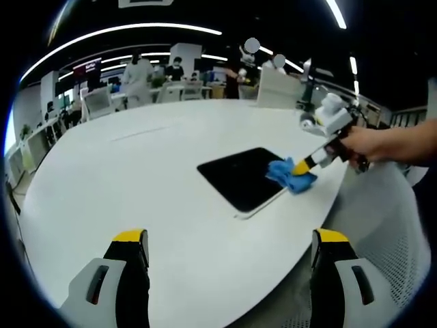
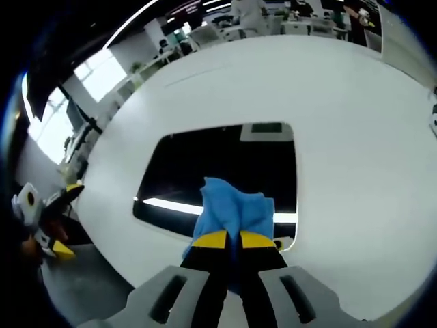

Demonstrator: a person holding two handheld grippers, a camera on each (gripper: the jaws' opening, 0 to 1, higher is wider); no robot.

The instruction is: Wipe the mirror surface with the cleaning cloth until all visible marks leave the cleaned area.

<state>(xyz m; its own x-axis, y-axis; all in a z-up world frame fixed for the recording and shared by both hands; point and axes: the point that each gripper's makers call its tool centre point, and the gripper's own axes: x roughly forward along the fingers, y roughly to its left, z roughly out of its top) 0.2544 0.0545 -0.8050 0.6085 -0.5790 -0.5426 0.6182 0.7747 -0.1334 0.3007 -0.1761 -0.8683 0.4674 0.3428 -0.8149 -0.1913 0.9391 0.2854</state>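
**Now wiping: cloth pinched on the mirror's near edge**

Clearly mid-wipe. Right claw (image 2: 233, 240) clamped tight on the blue cloth (image 2: 235, 205), yellow tips almost together at the bottom centre of the right gripper view, cloth bunched up and fanning out ahead of them onto the dark glass. Held that way, most likely, so that the loose front of the cloth drags flat over the surface while the tips stay off it.

Mirror (image 2: 218, 164) lying flat on the white desk (image 2: 355, 137), a dark rounded rectangle across the middle of that view, reflecting a bright ceiling strip along its lower part. Cloth resting on the lower edge of it, right of centre. No marks plainly readable on the glass at this size; cannot tell how much is left to clean.

In the left gripper view, mirror (image 1: 239, 176) at centre right, near the desk (image 1: 136, 178) edge, with the cloth (image 1: 292, 175) on its right-hand corner and the right claw (image 1: 300, 166) reaching in from the right, a hand (image 1: 372, 143) behind it.

Left claw (image 1: 229, 240) spread wide at the bottom of its own view, gripping nothing, hanging well back from the mirror, probably kept clear to leave mirror and cloth in sight.

People and chairs in the upper background, far off.
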